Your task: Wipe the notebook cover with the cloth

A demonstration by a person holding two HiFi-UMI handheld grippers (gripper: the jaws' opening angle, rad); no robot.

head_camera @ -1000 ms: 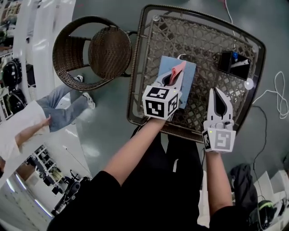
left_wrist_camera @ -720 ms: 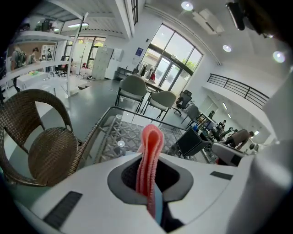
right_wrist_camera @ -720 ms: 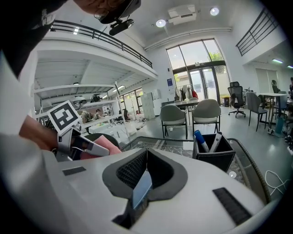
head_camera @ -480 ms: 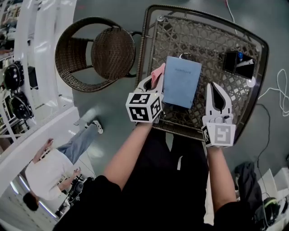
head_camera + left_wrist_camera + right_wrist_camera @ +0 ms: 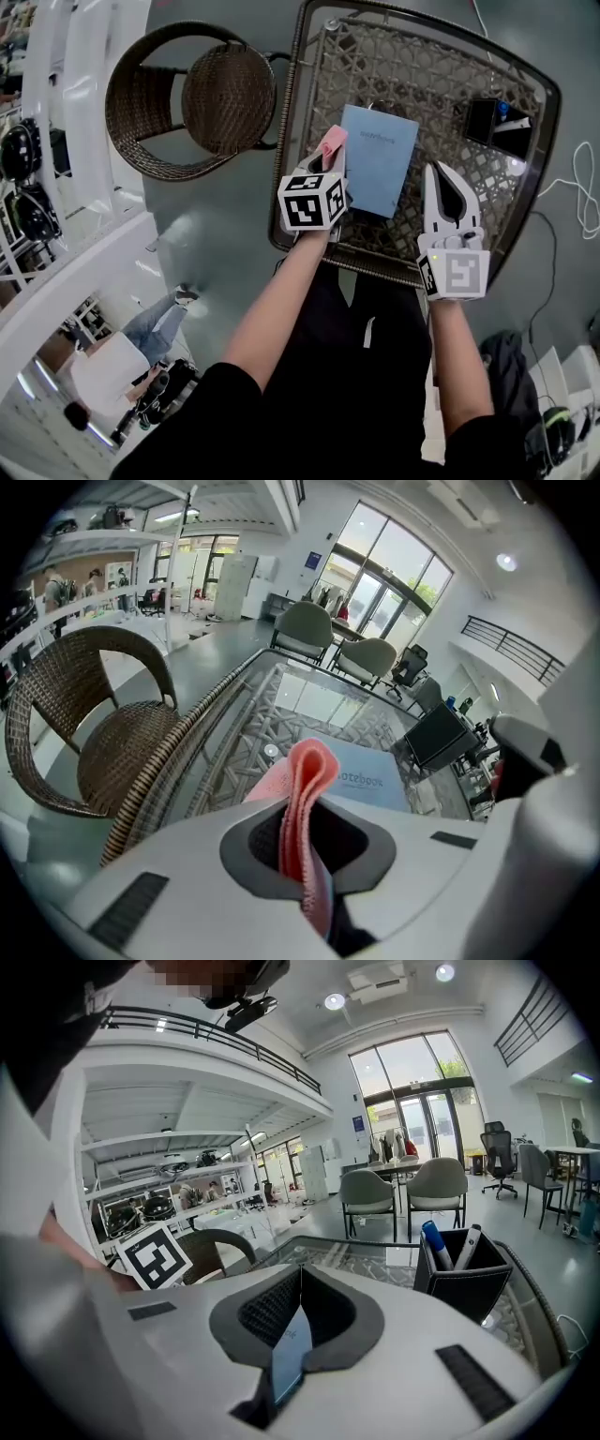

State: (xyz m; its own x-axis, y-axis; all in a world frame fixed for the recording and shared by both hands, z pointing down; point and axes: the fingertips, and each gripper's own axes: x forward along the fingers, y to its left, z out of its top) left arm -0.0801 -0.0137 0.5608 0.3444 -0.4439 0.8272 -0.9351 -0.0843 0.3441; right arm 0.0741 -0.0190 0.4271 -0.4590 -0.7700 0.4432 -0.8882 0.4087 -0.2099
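Note:
A light blue notebook [image 5: 378, 159] lies flat on the wicker-and-glass table [image 5: 441, 66], near the middle. My left gripper [image 5: 324, 165] hangs at the notebook's left edge, shut on a folded pink cloth [image 5: 332, 142]. In the left gripper view the cloth [image 5: 307, 780] stands up out of the closed jaws, with the notebook [image 5: 370, 778] just beyond it. My right gripper [image 5: 442, 172] hovers to the right of the notebook, shut and holding nothing. In the right gripper view a strip of the notebook [image 5: 289, 1354] shows through the hollow behind the closed tips of the right gripper [image 5: 300, 1271].
A black pen holder [image 5: 492, 127] with markers stands at the table's far right corner, and it also shows as the pen holder [image 5: 461, 1267] in the right gripper view. A round wicker chair [image 5: 192, 103] stands left of the table. A white cable [image 5: 581, 192] lies on the floor to the right.
My left gripper has carried the pink cloth leftward off the notebook cover to its left edge, baring the cover. The right gripper has hardly moved.

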